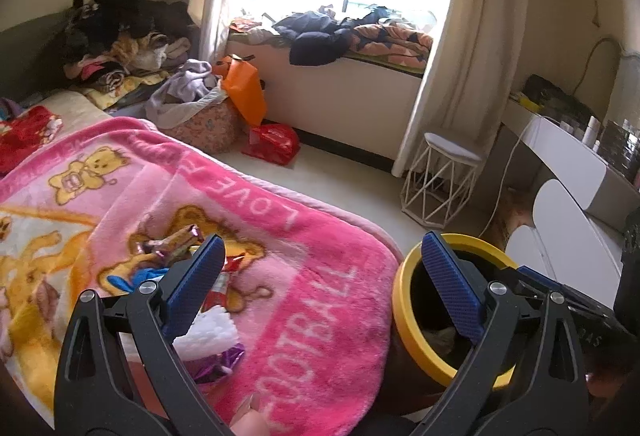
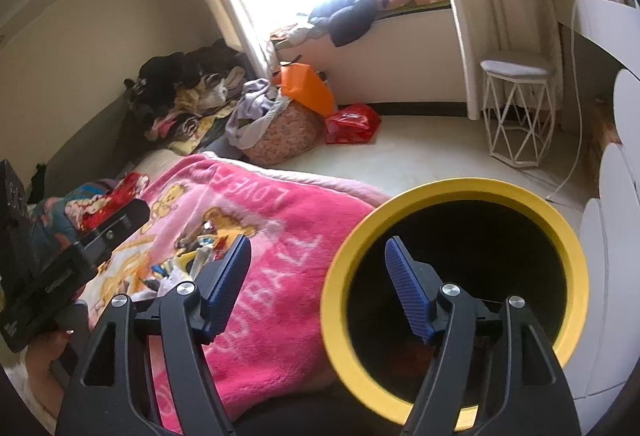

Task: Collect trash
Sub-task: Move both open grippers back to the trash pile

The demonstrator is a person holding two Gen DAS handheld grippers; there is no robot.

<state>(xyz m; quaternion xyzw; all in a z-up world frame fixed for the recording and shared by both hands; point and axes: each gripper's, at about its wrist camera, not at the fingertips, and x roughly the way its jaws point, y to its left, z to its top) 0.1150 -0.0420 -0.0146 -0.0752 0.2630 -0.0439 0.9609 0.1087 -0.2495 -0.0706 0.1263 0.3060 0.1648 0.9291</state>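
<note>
my left gripper (image 1: 320, 268) is spread wide and holds nothing, hanging above the wrappers (image 1: 188, 256) heaped on the pink blanket (image 1: 304, 300); its left finger hides part of the heap. my right gripper (image 2: 318, 288) is just as wide and empty, straddling the rim of the yellow bin (image 2: 576, 260) beside the bed. the bin's inside is too dark to read.

Pink blanket (image 1: 304, 236) with yellow bears and white lettering left of the gripper; black bin (image 2: 452, 196), yellow-rimmed, right.
</note>
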